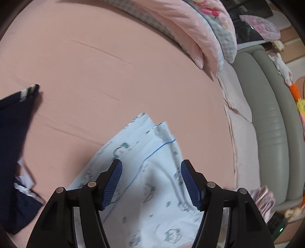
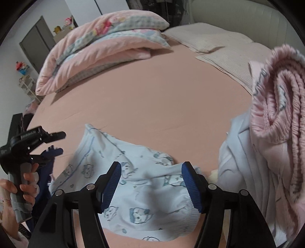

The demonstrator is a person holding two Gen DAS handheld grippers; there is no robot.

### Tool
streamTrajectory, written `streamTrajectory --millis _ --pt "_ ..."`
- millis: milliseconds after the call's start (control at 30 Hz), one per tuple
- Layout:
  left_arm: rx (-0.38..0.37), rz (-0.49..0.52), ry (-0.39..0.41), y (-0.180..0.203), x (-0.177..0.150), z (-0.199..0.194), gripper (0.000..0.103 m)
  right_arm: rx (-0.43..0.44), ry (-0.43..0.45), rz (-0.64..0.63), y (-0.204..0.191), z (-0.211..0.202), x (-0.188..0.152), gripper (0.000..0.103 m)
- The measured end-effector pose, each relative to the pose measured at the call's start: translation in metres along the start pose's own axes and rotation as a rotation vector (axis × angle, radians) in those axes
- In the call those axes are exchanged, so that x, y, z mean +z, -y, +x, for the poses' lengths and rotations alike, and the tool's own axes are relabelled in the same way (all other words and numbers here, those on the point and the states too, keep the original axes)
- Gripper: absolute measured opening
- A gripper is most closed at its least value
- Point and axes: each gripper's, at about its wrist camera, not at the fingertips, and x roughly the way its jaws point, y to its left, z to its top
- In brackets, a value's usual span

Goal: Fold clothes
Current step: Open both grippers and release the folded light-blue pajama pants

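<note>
On pink bed [image 2: 152, 99]: pale-blue printed garment [image 2: 137, 183] (folded), both grippers [image 1: 151, 183] [image 2: 151, 183] parted, empty.

light: soft, dim indoor | shadows: faint | blur: slight motion | edges: fisheye-curved, dark corners

Bedroom with a wide bed under a pink sheet [image 2: 144, 91].

In the right wrist view, a folded pink quilt [image 2: 99, 49] lies at 11 o'clock on the bed, beige ribbed pillows [image 2: 209, 43] at 1 o'clock before a pale padded headboard [image 2: 247, 17]. At 10 o'clock, a white wall [image 2: 11, 80] has a grey door [image 2: 36, 43] and a small white rack [image 2: 28, 85] with toys. Light is soft and even.
</note>
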Motion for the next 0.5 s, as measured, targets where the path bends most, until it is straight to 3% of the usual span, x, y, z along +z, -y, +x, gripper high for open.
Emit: streamTrajectory --millis 367,500 --pt "0.096 0.187 0.016 -0.021 -0.034 -0.024 0.062 0.0 0.02 -0.025 -0.008 0.005 -0.017 0.067" --pt "0.087 0.187 0.008 -0.03 -0.047 -0.03 0.062 -0.005 0.016 -0.03 -0.008 0.007 -0.024 0.067"
